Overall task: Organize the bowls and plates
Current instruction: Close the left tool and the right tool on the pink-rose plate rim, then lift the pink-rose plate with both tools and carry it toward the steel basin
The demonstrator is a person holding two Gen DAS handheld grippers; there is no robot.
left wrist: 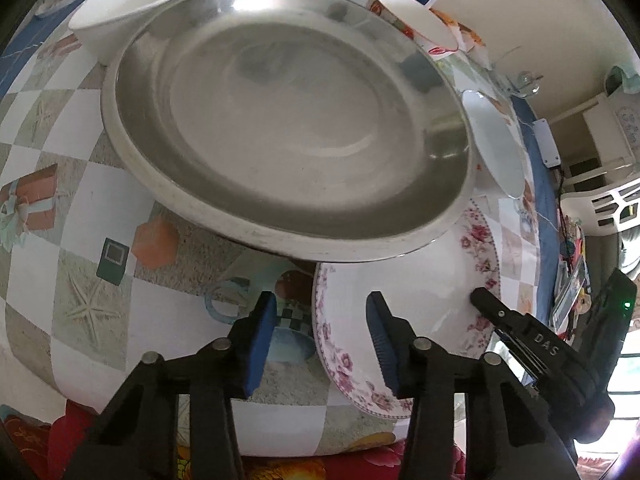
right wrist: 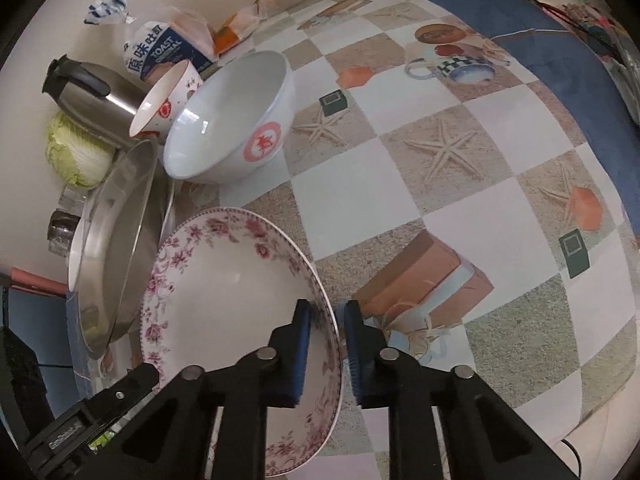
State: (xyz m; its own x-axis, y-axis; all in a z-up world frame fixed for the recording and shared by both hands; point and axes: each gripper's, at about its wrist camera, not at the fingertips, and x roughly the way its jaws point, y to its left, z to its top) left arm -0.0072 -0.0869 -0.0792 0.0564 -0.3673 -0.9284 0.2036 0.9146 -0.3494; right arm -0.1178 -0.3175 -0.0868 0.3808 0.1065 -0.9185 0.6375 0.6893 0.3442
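Observation:
A white plate with a pink floral rim (left wrist: 420,300) lies on the checked tablecloth, near the big steel plate (left wrist: 280,120). My left gripper (left wrist: 320,344) straddles the plate's near-left rim with its blue pads apart, neither pressing on it. In the right wrist view my right gripper (right wrist: 328,356) is shut on the floral plate (right wrist: 224,280), one pad inside the rim and one outside. A black finger of the right gripper (left wrist: 492,308) shows at the plate's far rim. A white bowl with a red emblem (right wrist: 236,120) stands behind, and the steel plate (right wrist: 116,248) is to the left.
Another white bowl (left wrist: 132,8) and a small red-patterned cup (right wrist: 168,96) stand by the steel plate. A steel kettle (right wrist: 92,96), a cabbage (right wrist: 78,156) and a toast bag (right wrist: 160,48) line the wall. Blue cloth (right wrist: 560,60) borders the table's edge.

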